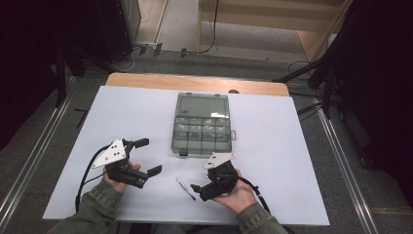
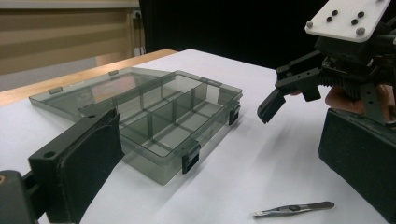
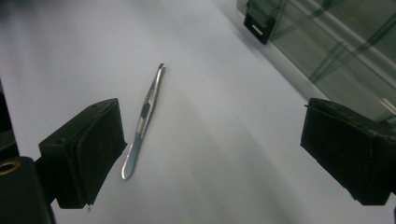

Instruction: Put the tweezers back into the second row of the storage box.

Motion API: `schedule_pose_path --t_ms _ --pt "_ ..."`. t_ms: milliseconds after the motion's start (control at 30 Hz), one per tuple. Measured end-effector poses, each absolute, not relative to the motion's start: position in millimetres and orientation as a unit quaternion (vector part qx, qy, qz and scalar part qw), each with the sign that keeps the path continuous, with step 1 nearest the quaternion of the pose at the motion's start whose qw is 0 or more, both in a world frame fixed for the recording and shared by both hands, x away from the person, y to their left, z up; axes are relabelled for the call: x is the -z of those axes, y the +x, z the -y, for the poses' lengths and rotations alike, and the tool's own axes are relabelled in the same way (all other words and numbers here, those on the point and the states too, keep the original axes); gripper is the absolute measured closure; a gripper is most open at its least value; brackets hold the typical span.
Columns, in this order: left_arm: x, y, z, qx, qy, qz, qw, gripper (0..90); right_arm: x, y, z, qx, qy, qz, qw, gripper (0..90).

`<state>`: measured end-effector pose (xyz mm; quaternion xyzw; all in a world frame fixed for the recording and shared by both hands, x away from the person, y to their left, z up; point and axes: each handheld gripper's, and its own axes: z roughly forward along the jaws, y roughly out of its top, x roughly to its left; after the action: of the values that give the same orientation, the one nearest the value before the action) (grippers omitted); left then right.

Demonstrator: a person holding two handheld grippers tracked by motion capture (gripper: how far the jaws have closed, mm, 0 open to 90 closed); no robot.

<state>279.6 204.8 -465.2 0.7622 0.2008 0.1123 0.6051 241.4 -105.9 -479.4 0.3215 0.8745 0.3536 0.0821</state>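
We hold both grippers wide open, empty, touching nothing: left gripper (image 1: 147, 156), right gripper (image 3: 212, 154). The tweezers (image 3: 143, 116) lie flat on the white table (image 1: 292, 146) (between our hands), tips toward the open compartment box (image 1: 202, 127).

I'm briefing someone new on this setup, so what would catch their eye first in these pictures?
First, the smoky see-through organizer box lying open at mid-table, lid flat behind its empty compartments. Next, the two black grippers: the left gripper and right gripper, both open, held near the table's front edge. Between them lie small metal tweezers on the white tabletop.
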Motion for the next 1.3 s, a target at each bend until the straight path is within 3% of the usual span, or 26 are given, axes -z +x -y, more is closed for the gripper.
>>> schedule_pose_path --t_ms 433,833,1300 --pt "464.9 279.3 -205.2 -0.114 0.762 -0.200 0.606 0.0 482.3 243.8 76.8 -0.289 0.304 -0.908 0.023 7.7" --pt "464.6 278.4 -205.3 -0.117 0.761 -0.199 0.606 0.0 481.5 246.8 59.0 -0.263 0.296 -0.918 0.012 14.2" --pt "464.6 278.2 -205.1 -0.118 0.762 -0.199 0.605 0.0 478.2 241.6 38.1 -0.216 0.292 -0.931 0.015 33.0"
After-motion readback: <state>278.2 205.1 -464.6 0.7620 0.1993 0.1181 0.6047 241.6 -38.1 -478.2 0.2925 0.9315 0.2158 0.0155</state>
